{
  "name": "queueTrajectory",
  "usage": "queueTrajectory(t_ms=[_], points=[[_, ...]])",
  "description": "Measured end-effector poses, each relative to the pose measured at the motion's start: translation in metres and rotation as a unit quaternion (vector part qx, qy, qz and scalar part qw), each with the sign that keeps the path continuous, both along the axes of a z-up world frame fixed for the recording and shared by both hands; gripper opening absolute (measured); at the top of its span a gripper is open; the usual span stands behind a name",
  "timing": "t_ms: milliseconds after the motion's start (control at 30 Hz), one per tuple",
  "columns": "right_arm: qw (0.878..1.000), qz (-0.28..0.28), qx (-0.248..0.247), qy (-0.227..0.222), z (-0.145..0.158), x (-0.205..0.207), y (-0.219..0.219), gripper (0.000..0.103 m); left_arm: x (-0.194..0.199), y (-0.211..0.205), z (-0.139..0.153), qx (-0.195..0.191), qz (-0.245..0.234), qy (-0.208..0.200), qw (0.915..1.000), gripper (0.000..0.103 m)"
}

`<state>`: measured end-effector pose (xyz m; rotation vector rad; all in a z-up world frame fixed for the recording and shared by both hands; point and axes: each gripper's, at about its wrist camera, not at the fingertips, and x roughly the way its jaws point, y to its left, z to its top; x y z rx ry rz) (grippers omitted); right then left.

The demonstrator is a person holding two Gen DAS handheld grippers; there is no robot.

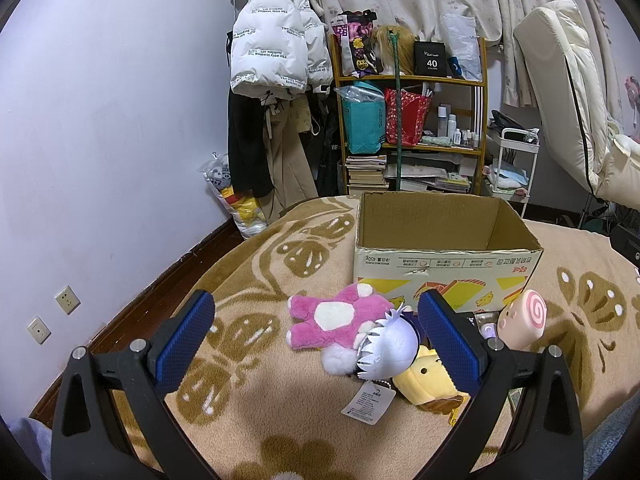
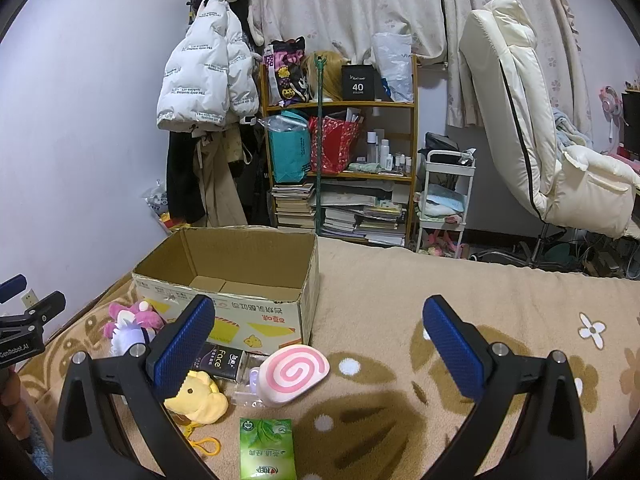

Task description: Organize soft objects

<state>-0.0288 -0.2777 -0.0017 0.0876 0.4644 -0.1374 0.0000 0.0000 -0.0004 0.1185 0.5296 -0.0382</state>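
Observation:
An empty open cardboard box [image 1: 444,268] [image 2: 256,316] stands on a tan flowered blanket [image 1: 264,412]. In front of it lie a pink-and-white plush [image 1: 332,320] [image 2: 136,314], a white-haired doll [image 1: 386,346] [image 2: 128,334] with a paper tag, a yellow plush [image 1: 428,380] [image 2: 198,396] and a pink swirl plush [image 1: 524,318] [image 2: 294,374]. My left gripper [image 1: 316,340] hovers open over the pink plush and the doll. My right gripper [image 2: 318,346] is open above the swirl plush. Neither holds anything.
A black "Face" packet [image 2: 218,362] and a green tissue pack [image 2: 266,450] lie near the toys. Beyond the bed stand a crowded shelf [image 1: 412,128], hanging coats [image 1: 276,40], a white cart [image 2: 444,204] and a cream chair [image 2: 528,136]. The left gripper's body [image 2: 24,328] shows at the right view's left edge.

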Motion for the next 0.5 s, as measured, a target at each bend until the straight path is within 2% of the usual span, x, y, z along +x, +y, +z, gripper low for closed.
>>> queueTrajectory(t_ms=[500], points=[[1.0, 0.0, -0.001, -0.002, 0.0011, -0.0008, 0.0002, 0.103, -0.0001, -0.0001, -0.0001, 0.0, 0.0, 0.001, 1.0, 0.101]])
